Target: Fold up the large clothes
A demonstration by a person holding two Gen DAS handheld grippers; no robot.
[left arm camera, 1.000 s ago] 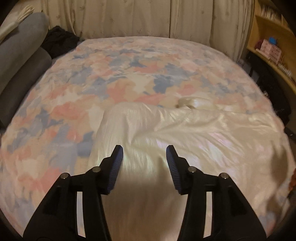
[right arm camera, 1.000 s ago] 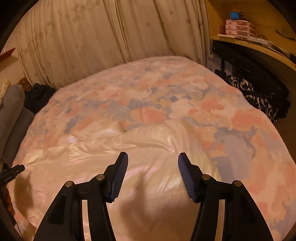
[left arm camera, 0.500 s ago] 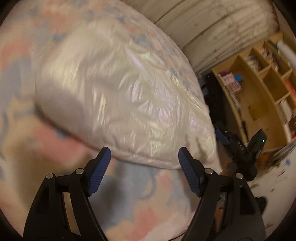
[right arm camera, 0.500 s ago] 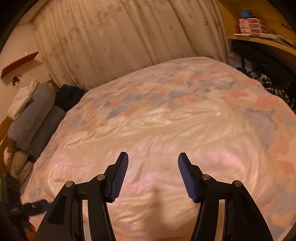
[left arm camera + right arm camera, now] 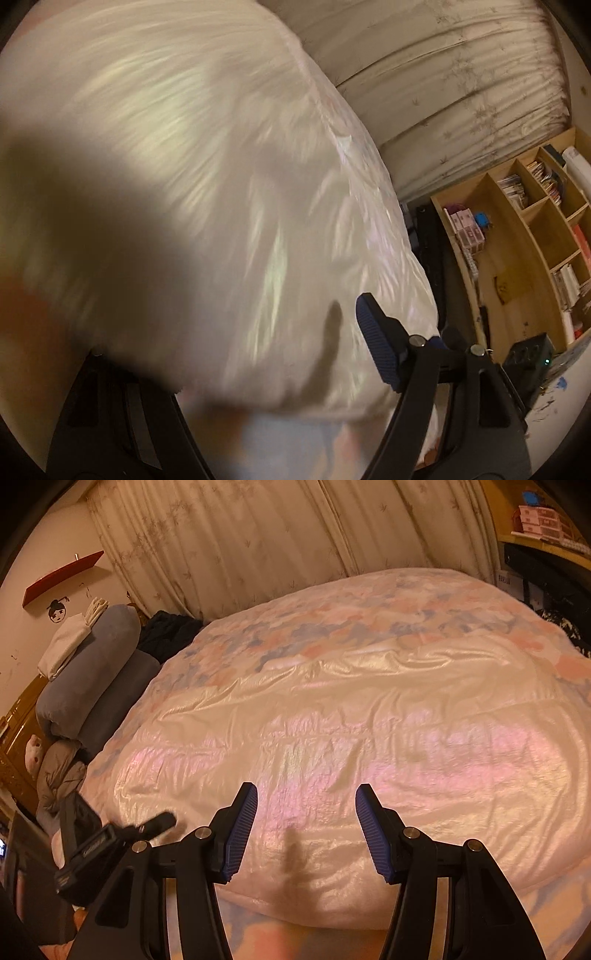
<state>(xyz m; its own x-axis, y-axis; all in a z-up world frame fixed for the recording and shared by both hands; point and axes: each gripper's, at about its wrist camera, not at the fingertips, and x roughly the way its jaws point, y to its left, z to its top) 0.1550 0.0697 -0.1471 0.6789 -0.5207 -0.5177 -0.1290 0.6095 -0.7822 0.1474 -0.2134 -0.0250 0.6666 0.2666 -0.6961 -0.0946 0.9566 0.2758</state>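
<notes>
Bed: floral cover, carries everything.
Garment: large shiny cream piece spread over the bed's near half; near hem just under both jaws.
Right gripper: jaws spread, nothing between them, above the hem.
Left gripper: jaws spread; blurred garment covers its left finger, contact unclear.

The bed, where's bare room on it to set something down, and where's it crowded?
Free: the patterned bedspread between the shiny white garment and the curtains, and a narrow strip along the near edge below the garment. Crowded: the left side, with grey bolsters, dark clothes and the left tongs.
</notes>
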